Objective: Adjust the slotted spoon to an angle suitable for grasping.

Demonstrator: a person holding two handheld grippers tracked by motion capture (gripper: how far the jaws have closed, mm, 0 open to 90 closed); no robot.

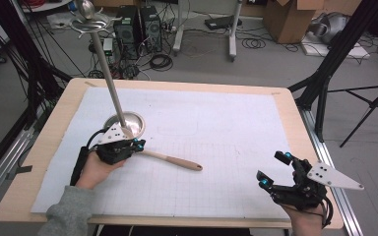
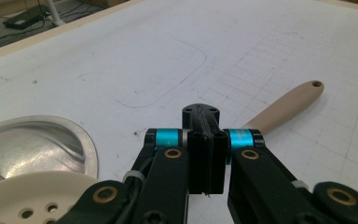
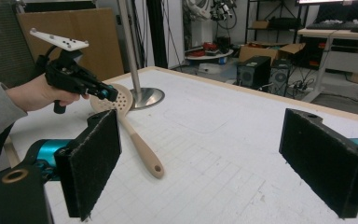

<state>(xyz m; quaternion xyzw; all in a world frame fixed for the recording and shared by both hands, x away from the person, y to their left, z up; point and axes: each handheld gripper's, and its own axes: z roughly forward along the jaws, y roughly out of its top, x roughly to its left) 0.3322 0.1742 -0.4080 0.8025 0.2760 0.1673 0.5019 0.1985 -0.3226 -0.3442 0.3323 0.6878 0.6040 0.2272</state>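
Black pads of my right gripper [image 3: 214, 163] stand nearest the lens, spread wide with nothing between them; that hand hovers at the near right edge of the table [image 1: 285, 105], well apart from the work. My left gripper [image 2: 205, 154] has its jaws clenched flat together on the neck of the slotted spoon [image 3: 133, 126], just where the perforated cream bowl meets the handle. Spoon lies low across the white mat [image 1: 226, 128], its bowl raised slightly beside the round steel base of the stand [image 1: 128, 123], its handle trailing toward the table's middle. Judgement: pickup is done, but the lift has barely begun. Left to do, as I read it: raise the spoon and hang it by its handle hole on the hooks atop the pole [image 1: 109, 78].
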